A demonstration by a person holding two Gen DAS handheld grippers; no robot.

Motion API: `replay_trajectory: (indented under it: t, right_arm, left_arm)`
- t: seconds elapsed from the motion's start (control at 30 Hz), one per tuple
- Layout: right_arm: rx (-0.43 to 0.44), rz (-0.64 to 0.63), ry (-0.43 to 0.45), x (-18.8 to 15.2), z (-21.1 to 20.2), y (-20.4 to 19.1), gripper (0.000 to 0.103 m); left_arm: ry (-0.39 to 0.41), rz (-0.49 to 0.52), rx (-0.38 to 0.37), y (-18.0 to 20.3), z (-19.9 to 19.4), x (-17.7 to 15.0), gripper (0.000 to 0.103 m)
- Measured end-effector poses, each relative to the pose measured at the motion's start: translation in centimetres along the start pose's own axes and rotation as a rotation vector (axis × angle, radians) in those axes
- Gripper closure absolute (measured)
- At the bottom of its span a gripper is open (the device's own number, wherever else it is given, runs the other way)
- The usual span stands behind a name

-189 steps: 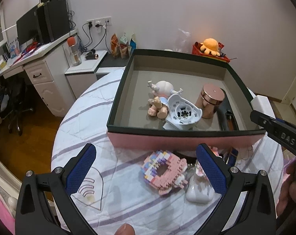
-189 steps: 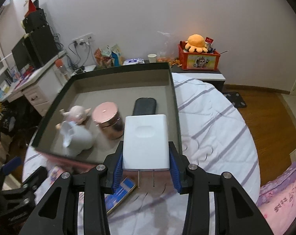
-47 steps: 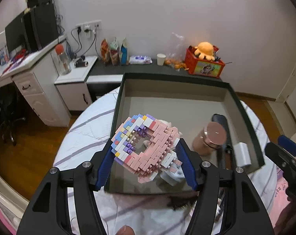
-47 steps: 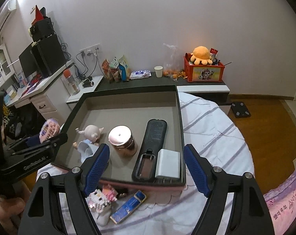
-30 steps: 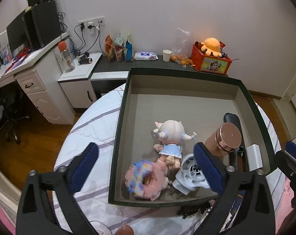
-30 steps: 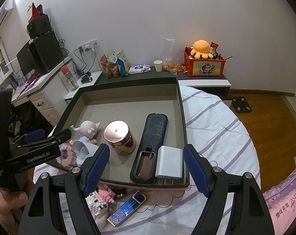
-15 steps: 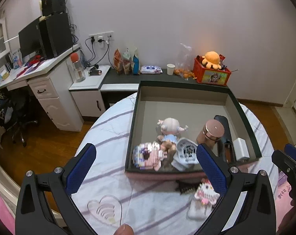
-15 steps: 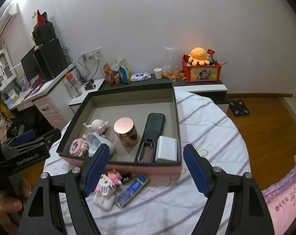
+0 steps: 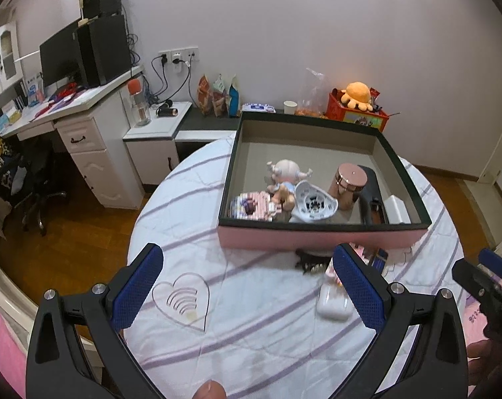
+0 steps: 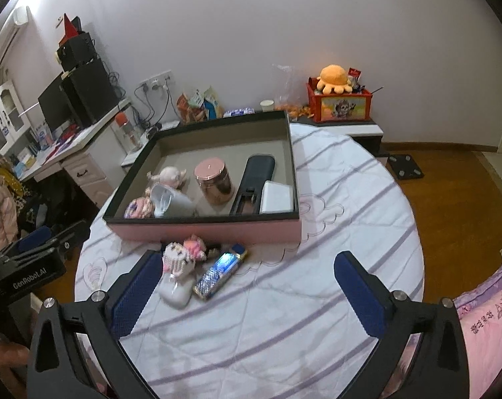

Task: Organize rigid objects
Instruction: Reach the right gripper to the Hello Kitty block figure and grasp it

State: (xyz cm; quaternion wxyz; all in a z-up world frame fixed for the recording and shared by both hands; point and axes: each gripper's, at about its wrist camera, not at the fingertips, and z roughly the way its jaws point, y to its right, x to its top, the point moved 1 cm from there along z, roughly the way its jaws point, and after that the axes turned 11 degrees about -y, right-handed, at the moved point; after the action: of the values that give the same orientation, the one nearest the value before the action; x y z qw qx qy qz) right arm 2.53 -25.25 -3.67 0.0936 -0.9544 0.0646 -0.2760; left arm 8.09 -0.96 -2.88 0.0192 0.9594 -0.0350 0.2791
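A pink box (image 9: 320,239) (image 10: 217,229) with a dark rim stands on the round table. Inside lie a pink block donut (image 9: 252,203), a doll (image 9: 286,174), a white fan-like part (image 9: 312,201), a copper jar (image 9: 349,183) (image 10: 214,179), a black remote (image 10: 254,183) and a white charger (image 10: 277,196). In front of the box lie a block kitty figure (image 10: 181,259), a white case (image 10: 178,294), a blue lighter (image 10: 217,274) and a dark clip (image 9: 309,261). My left gripper (image 9: 251,286) and right gripper (image 10: 247,289) are open and empty, held back over the near table.
The table (image 9: 251,339) has a white striped cloth with a heart pattern (image 9: 184,299). A desk (image 9: 84,126) with monitor stands far left, a low shelf with snacks and an orange plush (image 10: 334,78) behind. Pink bedding (image 10: 483,326) lies right.
My left gripper carried the block donut into the box, let it go, and drew back. My right gripper earlier released the white charger in the box and also drew back.
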Motion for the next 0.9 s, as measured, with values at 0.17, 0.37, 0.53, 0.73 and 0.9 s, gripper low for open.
replay_trajectory:
  t: [0.17, 0.37, 0.53, 0.73, 0.9]
  right_arm:
    - [0.005, -0.01, -0.023, -0.9, 0.4, -0.2, 0.0]
    - [0.007, -0.041, -0.073, -1.3, 2.0, -1.5, 0.0]
    - [0.01, -0.074, -0.113, -1.4, 3.7, -3.0, 0.0]
    - [0.013, -0.091, -0.129, -0.7, 5.4, -4.5, 0.0]
    - [0.011, -0.096, -0.15, 0.1, 7.5, -5.4, 0.0]
  left_arm:
    - [-0.003, -0.006, 0.007, -0.3, -0.3, -1.0, 0.0]
    - [-0.015, -0.01, 0.018, -1.0, 0.0, -1.8, 0.0]
    - [-0.031, -0.019, 0.023, -1.7, 0.6, -2.5, 0.0]
    - [-0.044, -0.032, 0.03, -2.6, 1.5, -2.7, 0.0]
    - [-0.064, -0.05, 0.028, -3.5, 2.9, -2.6, 0.0]
